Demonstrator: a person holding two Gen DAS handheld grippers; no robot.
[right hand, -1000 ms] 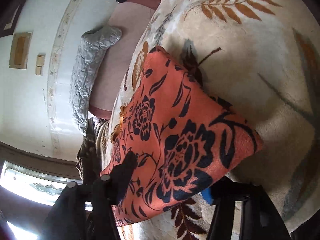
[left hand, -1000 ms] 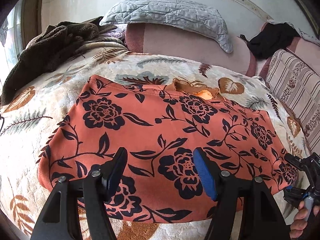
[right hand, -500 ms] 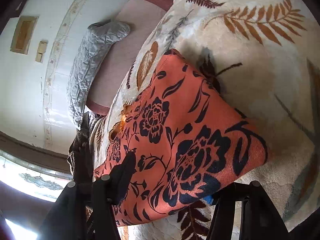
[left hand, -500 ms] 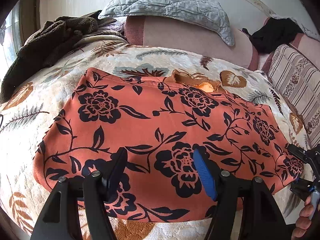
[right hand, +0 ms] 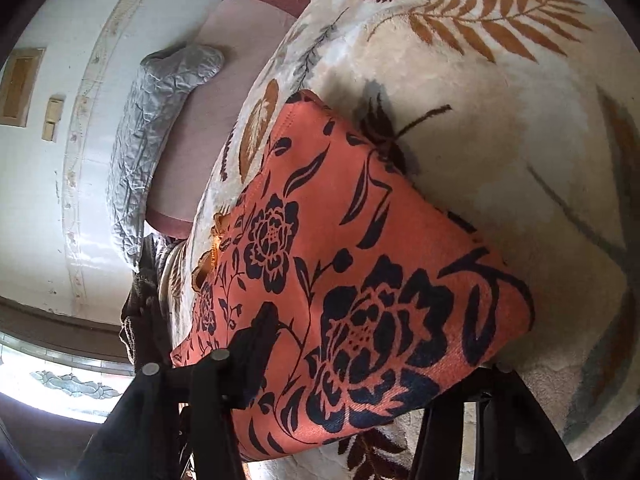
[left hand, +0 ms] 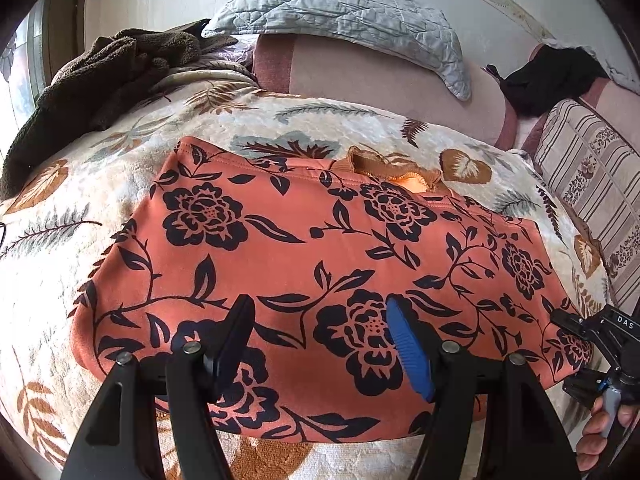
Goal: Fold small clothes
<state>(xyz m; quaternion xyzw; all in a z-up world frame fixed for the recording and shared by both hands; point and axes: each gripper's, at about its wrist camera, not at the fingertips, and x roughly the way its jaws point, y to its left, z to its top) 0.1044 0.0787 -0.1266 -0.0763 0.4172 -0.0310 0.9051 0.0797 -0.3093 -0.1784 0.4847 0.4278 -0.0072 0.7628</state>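
Observation:
An orange garment with black flowers lies spread flat on a leaf-patterned blanket. My left gripper is open and empty, hovering over the garment's near edge. In the right wrist view the same garment fills the middle. My right gripper is open, one finger above the cloth and the other under its corner. The right gripper also shows at the garment's right corner in the left wrist view.
A grey quilted pillow rests on the pink headboard. A brown fleece heap lies at the back left. A black garment and a striped cushion are at the right.
The left gripper has pulled back slightly, so the garment sits a little farther away. The right gripper has shifted along the garment's corner; the cloth has barely moved.

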